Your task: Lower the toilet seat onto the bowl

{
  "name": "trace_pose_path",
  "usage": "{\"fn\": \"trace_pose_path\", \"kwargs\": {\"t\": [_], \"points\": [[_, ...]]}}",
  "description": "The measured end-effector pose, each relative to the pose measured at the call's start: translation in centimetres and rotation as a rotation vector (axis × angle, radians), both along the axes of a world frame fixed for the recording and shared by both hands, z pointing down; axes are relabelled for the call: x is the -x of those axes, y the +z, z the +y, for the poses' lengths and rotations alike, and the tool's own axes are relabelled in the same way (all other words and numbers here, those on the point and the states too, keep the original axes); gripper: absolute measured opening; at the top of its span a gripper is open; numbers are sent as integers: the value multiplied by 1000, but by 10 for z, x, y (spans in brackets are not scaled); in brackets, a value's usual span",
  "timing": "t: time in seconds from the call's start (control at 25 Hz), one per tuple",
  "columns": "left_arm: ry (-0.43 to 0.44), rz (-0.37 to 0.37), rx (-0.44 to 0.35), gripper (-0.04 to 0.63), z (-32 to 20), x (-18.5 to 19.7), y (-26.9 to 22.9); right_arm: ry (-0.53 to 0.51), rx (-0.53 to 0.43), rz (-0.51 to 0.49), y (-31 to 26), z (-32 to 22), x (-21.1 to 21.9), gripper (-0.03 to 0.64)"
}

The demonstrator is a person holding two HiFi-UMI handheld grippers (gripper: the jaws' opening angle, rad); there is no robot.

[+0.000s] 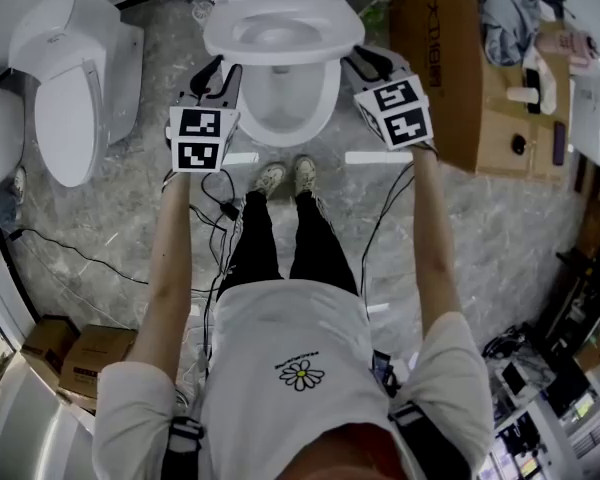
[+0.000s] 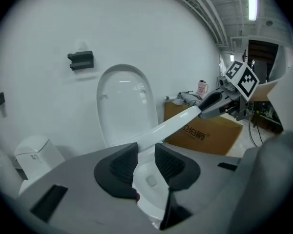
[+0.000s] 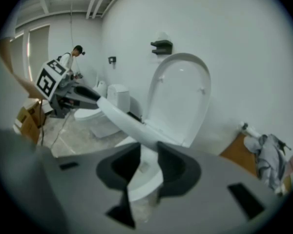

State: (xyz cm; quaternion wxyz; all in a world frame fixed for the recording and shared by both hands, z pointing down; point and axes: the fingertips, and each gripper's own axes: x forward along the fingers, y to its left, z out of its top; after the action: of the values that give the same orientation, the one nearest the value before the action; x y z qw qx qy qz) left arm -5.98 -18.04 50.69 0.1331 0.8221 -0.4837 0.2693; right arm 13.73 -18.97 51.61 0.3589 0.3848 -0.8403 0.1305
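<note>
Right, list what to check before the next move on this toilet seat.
1. White oval toilet seat lying on the white ceramic bowl: not ok. It hangs at a slant above the bowl.
2. White toilet lid upright and out of the seat's path: ok.
3. Left hand-held gripper at the seat's edge: ok. The seat runs across its jaw tips.
4. Right hand-held gripper at the opposite edge: ok. The seat runs across its jaw tips as well.
5. Pads pressing on the seat, either side: cannot tell.
</note>
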Motion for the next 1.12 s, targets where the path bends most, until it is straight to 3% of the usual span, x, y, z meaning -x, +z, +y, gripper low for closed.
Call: {"fn": "trace_pose_path", "kwargs": {"t": [0.2, 0.32, 0.48, 0.68, 0.8, 1.12], "points": [[28, 40, 67, 132, 14, 0, 10, -66, 116, -17, 8, 14, 1, 129], [51, 26, 94, 132, 22, 0, 15, -93, 162, -15, 13, 21, 1, 132], [34, 67, 146, 103, 33, 2, 19, -103, 164, 8, 18, 27, 2, 133], [-80, 75, 96, 103, 32, -1, 3, -100, 161, 13, 22, 32, 2, 133], [-46, 117, 147, 136, 36, -23, -2, -98, 166, 22, 26, 37, 1, 133], [-13, 55, 227, 161, 55, -36, 16, -111, 192, 52, 41, 54, 2, 135]]}}
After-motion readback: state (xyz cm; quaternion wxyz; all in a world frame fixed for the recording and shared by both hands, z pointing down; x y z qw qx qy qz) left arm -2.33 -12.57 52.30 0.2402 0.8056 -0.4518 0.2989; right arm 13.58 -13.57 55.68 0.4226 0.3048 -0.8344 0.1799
